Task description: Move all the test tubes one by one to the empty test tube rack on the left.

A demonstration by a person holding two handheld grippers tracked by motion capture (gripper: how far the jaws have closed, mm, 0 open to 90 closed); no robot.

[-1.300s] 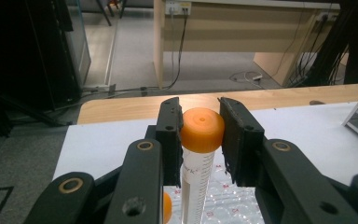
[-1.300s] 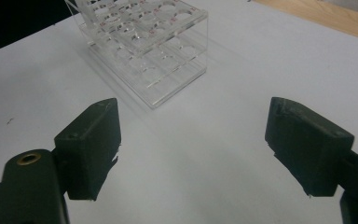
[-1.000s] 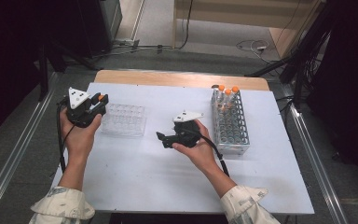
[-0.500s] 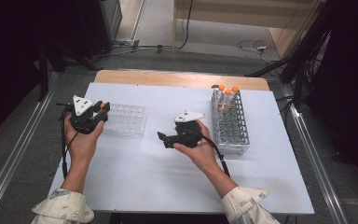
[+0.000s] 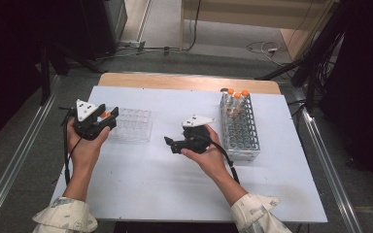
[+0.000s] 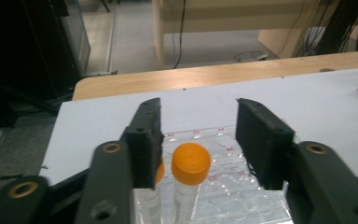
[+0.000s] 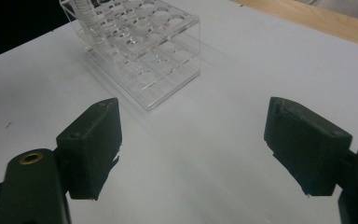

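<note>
Left gripper (image 6: 198, 140) released over well plate (image 5: 132, 125)

Jaws just opened, clear of orange-capped tube (image 6: 190, 173) standing between them; hand shifted slightly right. Right gripper (image 7: 191, 149) unmoved, wide open, empty.

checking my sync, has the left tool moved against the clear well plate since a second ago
Yes. The left tool has dropped toward the near left corner of the well plate, and its jaws have just opened around an orange-capped tube.

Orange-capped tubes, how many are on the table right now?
5. Three orange-capped tubes stand at the far end of the tube rack; two more stand side by side in the clear well plate. Others may be hidden.
</note>
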